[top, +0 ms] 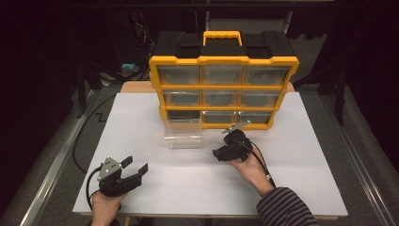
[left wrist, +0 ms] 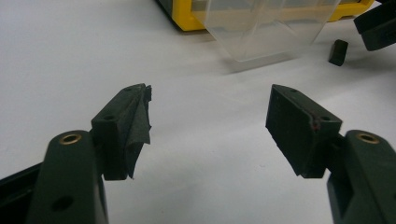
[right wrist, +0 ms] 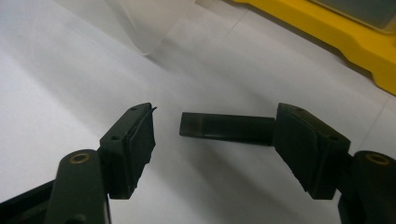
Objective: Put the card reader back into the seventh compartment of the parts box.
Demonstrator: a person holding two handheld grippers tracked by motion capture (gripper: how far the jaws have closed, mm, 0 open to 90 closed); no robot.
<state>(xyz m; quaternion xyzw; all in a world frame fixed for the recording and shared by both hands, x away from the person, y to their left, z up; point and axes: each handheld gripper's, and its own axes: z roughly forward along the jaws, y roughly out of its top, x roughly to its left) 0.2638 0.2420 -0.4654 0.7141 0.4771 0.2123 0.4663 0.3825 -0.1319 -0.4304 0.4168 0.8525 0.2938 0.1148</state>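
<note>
Black bar (right wrist: pixel 226 128) lies flat on the white table (top: pixel 188 188), right of the middle and in front of the yellow organizer (top: pixel 223 60). At the near left edge the left gripper (top: pixel 135 165) rests in the person's hand with its jaws wide and nothing between them, and past it, at the middle, a clear drawer (top: pixel 182 132) stands pulled out just before the organizer's bottom row. Right of that drawer, the right gripper (right wrist: pixel 215 116) has its jaws apart around the bar, whose one end meets one jaw while a gap remains at the other.
</note>
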